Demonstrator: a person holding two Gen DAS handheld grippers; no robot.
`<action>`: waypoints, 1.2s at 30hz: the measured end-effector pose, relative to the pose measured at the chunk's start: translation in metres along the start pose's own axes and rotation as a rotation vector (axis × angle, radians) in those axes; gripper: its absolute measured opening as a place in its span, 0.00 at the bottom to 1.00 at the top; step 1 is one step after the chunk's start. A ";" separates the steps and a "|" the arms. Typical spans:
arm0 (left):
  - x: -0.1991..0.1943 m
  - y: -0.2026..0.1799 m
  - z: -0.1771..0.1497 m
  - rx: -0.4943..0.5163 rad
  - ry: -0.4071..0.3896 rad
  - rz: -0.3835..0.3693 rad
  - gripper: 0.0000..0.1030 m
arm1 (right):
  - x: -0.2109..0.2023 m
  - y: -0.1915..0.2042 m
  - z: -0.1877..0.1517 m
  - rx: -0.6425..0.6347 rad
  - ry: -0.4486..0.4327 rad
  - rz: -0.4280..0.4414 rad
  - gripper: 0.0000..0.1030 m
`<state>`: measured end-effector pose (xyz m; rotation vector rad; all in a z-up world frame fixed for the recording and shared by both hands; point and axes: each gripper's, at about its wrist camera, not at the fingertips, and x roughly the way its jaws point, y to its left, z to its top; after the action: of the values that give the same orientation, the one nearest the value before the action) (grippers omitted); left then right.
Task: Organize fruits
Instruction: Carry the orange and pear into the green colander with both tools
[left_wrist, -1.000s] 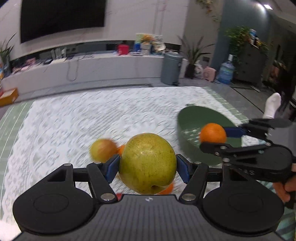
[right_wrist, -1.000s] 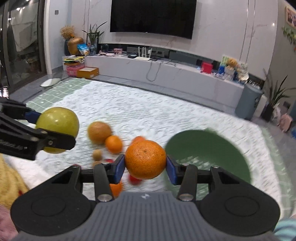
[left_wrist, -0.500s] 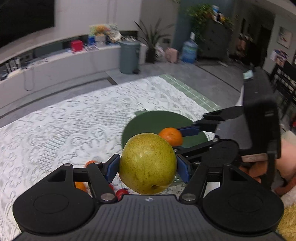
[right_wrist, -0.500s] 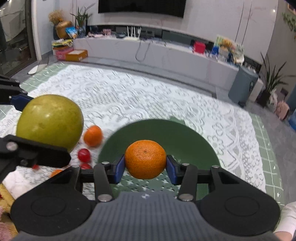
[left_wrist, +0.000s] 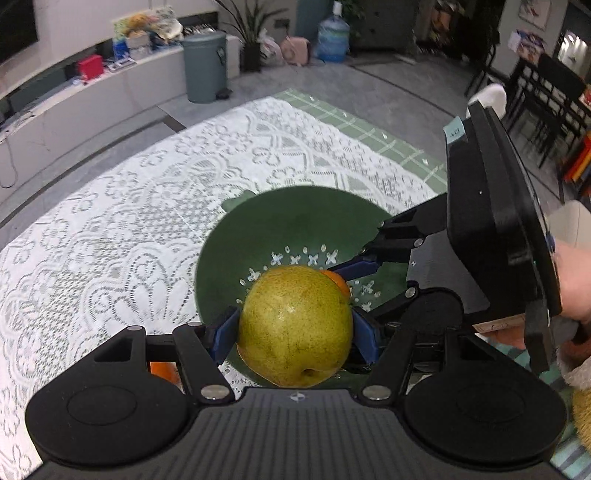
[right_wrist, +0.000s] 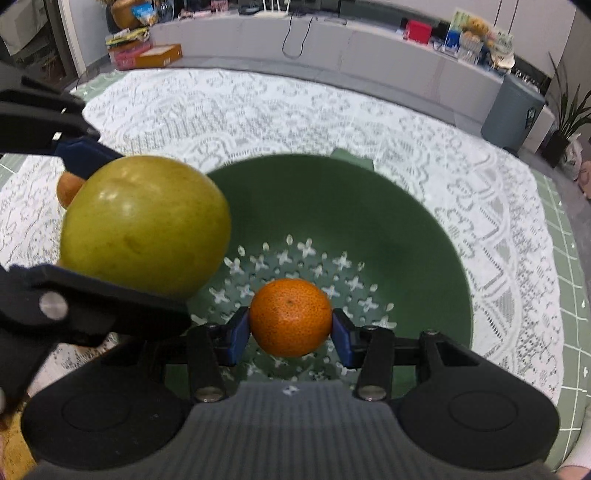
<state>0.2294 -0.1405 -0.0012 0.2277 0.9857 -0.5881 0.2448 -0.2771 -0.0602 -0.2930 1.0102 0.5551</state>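
- A living room: a long low grey cabinet (right_wrist: 369, 40) along the far wall, a grey bin (left_wrist: 204, 66) and a blue water jug (left_wrist: 333, 37) on the floor
- A white lace cloth (left_wrist: 110, 229) covers the worktop
- A green colander bowl (right_wrist: 388, 221) with cross-shaped holes sits on the cloth, both tongs held above it
- The left tongs (left_wrist: 295, 330) are closed on a large yellow-green pear (left_wrist: 294, 325), blue pads pressed to its sides, over the bowl's near-left edge
- The right tongs (right_wrist: 291, 330) are closed on a small orange (right_wrist: 290, 317) above the perforated bottom
- A brownish fruit (right_wrist: 68, 186) lies on the cloth behind the pear
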 end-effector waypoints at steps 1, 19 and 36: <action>0.004 0.002 0.001 0.000 0.013 -0.004 0.72 | 0.003 -0.001 0.000 -0.006 0.014 -0.005 0.44; 0.054 0.018 0.009 0.045 0.189 -0.063 0.72 | 0.017 0.001 -0.008 -0.079 0.080 -0.028 0.45; 0.077 0.007 0.024 0.074 0.351 0.046 0.72 | 0.010 0.009 -0.014 -0.080 0.046 -0.020 0.55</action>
<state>0.2826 -0.1730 -0.0532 0.4283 1.2944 -0.5528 0.2335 -0.2740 -0.0757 -0.3883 1.0296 0.5739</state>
